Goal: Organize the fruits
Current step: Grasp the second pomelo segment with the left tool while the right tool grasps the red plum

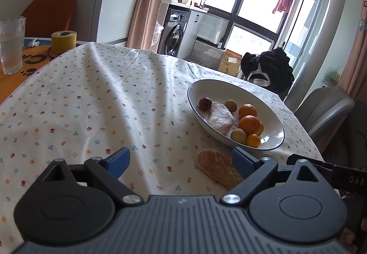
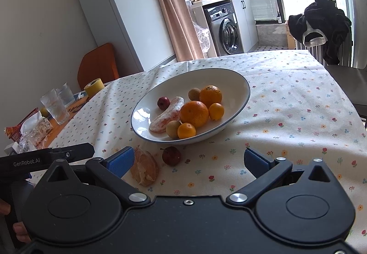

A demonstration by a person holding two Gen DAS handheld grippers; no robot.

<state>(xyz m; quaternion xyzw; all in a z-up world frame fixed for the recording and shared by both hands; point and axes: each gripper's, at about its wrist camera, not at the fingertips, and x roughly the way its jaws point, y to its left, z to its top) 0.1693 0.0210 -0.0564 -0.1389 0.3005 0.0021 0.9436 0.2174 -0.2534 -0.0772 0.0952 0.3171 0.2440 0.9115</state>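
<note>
The left gripper (image 1: 181, 162) hangs low over the tablecloth (image 1: 91, 104) with its jaws wide apart and nothing between them. A peeled segment (image 1: 218, 170) lies on the cloth just inside its right blue finger (image 1: 243, 162), very near it; whether they touch cannot be told.

The right gripper (image 2: 190, 159) is also wide open and holds nothing. In its view the same segment (image 2: 144, 169) lies just beside its left finger (image 2: 121, 161), and a small red fruit (image 2: 171, 155) rests on the cloth between the fingers, close to the near rim of the bowl (image 2: 240, 84).

The bowl stands on the cloth beyond both grippers. Inside it are two oranges (image 2: 194, 113), two smaller orange fruits (image 2: 186, 130), two round brownish fruits (image 2: 173, 129), another red fruit (image 2: 163, 103) and a second peeled segment (image 2: 166, 115) with white pith.

At the far left of the table stand glasses (image 2: 54, 105) and a yellow tape roll (image 2: 94, 86).
</note>
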